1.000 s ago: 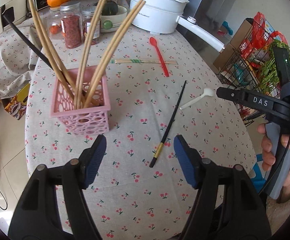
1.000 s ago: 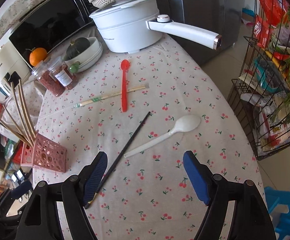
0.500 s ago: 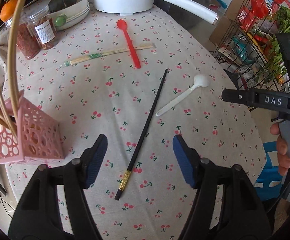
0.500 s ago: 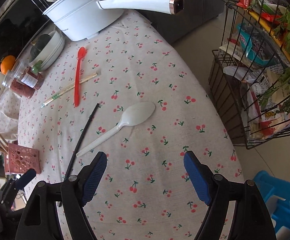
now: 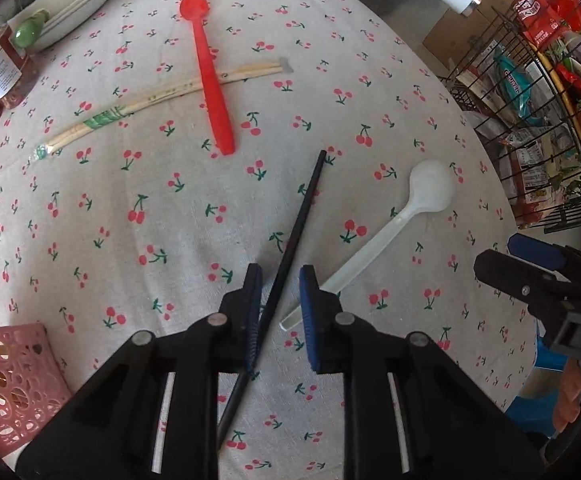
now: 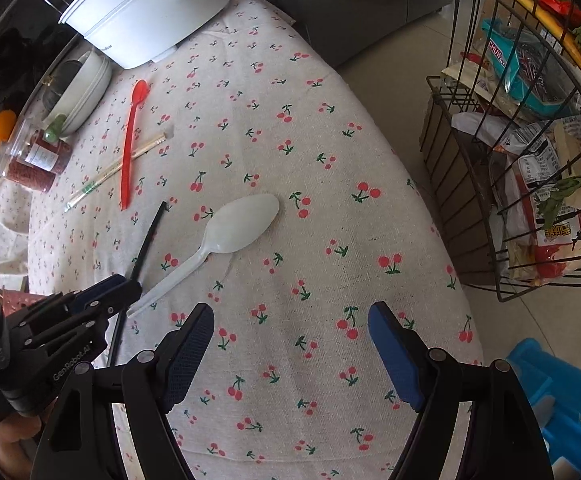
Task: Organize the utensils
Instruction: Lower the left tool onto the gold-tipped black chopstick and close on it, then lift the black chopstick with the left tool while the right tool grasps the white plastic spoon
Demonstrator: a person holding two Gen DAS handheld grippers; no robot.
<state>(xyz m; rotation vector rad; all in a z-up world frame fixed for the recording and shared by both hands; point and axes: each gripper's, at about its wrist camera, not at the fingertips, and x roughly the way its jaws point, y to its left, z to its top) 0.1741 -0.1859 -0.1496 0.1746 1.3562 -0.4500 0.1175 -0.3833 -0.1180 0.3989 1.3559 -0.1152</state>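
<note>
While my left gripper (image 5: 278, 292) points steeply down at the cherry-print tablecloth (image 5: 170, 216), its jaws are closing with the black chopstick (image 5: 290, 240) lying between them; the left pad sits at or against the shaft, the right pad stands just clear, so no firm grip yet. In the left wrist view the chopstick's long axis runs from about 7 o'clock, under the gripper body, to about 1 o'clock, its thin tip ending near the red spoon (image 5: 210, 76). This axis crosses the jaw gap almost lengthwise, so I judge the closing direction to be correctly across the shaft. My left hand is the nearer one. My right gripper (image 6: 290, 344) hovers with jaws wide apart and nothing between them; the white spoon (image 6: 226, 236) lies at its 11 o'clock, handle end toward the left gripper. The pink basket (image 5: 6, 384) sits at 8 o'clock of the left gripper, near, and I take it as the destination
</note>
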